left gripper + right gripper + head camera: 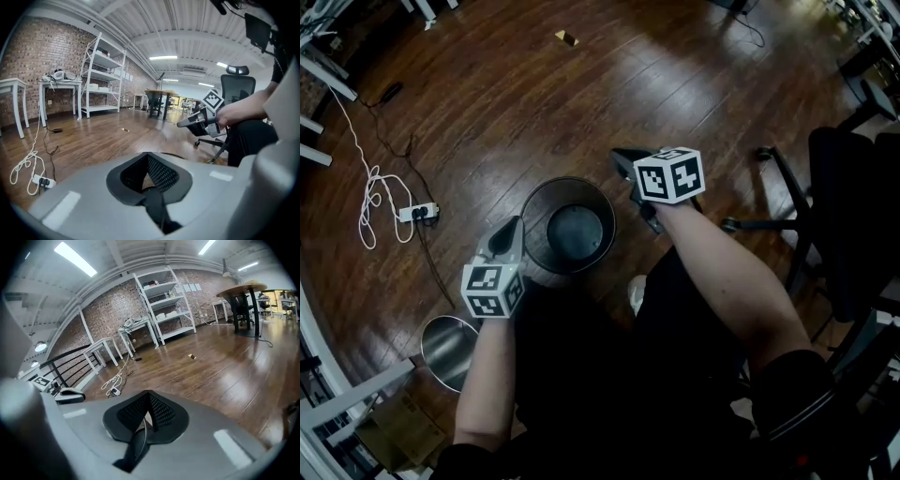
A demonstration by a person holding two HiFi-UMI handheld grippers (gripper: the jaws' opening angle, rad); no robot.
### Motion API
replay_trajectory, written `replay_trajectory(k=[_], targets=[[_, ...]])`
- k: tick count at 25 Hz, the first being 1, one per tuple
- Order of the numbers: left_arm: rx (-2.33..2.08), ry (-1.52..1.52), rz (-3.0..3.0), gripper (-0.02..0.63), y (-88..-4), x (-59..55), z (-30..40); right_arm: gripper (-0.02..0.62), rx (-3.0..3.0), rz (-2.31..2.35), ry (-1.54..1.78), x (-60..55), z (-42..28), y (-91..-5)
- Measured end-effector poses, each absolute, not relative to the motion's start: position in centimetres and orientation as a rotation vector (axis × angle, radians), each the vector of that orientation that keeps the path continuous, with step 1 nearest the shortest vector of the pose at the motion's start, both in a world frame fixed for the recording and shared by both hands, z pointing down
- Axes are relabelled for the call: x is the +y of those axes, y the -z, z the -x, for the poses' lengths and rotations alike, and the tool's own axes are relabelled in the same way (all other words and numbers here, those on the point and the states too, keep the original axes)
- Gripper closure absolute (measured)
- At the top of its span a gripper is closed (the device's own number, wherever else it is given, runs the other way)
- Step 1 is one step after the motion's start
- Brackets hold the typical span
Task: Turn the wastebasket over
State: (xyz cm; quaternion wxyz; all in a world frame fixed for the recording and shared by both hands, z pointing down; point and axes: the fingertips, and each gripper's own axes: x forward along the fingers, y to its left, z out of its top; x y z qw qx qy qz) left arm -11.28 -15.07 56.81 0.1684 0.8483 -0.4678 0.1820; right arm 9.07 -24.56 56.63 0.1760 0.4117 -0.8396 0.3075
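The black mesh wastebasket (569, 225) stands on the wooden floor with its round mouth up, and I look down onto its dark bottom. My left gripper (515, 225) hovers just off its left rim, jaws closed with nothing between them. My right gripper (623, 161) hangs above and to the right of the rim, also shut and empty. In the left gripper view a thin arc of the basket rim (169, 154) peeks over my left gripper (149, 180), and the right gripper (188, 123) floats beyond it. The right gripper (145, 420) faces open floor, with the left gripper (70, 394) at the far left.
A silver bin (450, 349) lies near my left elbow, beside a cardboard box (403, 427). A power strip (419, 213) with a white cable (370, 192) lies to the left. A black office chair (848, 216) stands at the right. A small brown object (567, 37) lies far ahead.
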Motion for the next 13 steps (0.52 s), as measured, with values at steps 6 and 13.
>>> replay_trajectory(k=[6,13], targets=[[-1.32,-0.537,-2.422,0.607,-57.3,-14.6,10.5,0.594,-2.335,-1.112,-0.831,-23.9,-8.6,-57.8],[-1.325,-0.522,-2.408,0.606,-57.0,-14.0,10.7,0.594,-2.314,-1.047,-0.814,-23.3,-7.1,-59.1]])
